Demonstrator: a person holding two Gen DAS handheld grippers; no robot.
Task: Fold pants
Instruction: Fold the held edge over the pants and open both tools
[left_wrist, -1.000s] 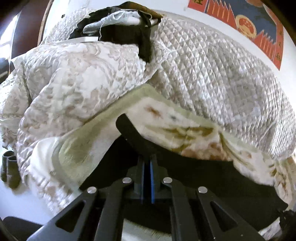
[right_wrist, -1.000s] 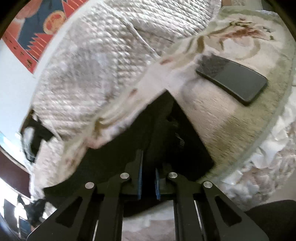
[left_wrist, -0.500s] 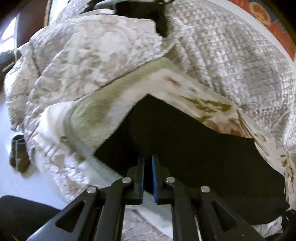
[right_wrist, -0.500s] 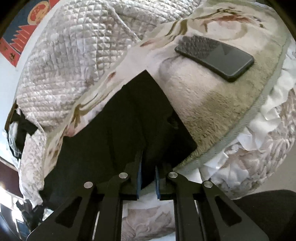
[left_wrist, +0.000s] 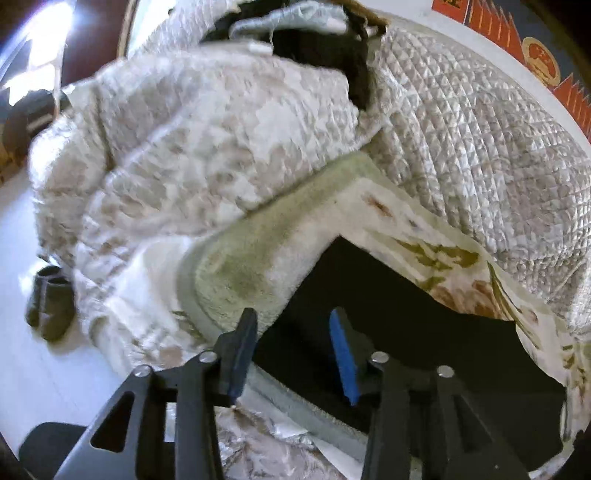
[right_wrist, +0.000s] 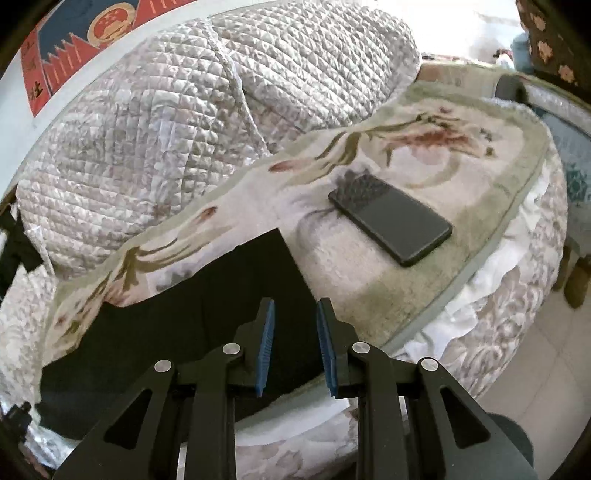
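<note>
The black pants (left_wrist: 406, 332) lie flat in a folded band on the floral blanket (left_wrist: 243, 273) of the bed. They also show in the right wrist view (right_wrist: 177, 325). My left gripper (left_wrist: 291, 317) is open, its jaws apart over the left end of the pants, holding nothing. My right gripper (right_wrist: 293, 310) is open above the right end of the pants, also empty.
A black phone (right_wrist: 391, 218) lies on the blanket just right of the pants. Quilted bedding (right_wrist: 184, 110) is piled behind. Dark clothes (left_wrist: 325, 48) lie on top of the pile. Dark slippers (left_wrist: 48, 302) stand on the white floor at left.
Both grippers were shut on the pants' edge, lowered it onto the blanket, then opened and let go. Both have drawn back a little.
</note>
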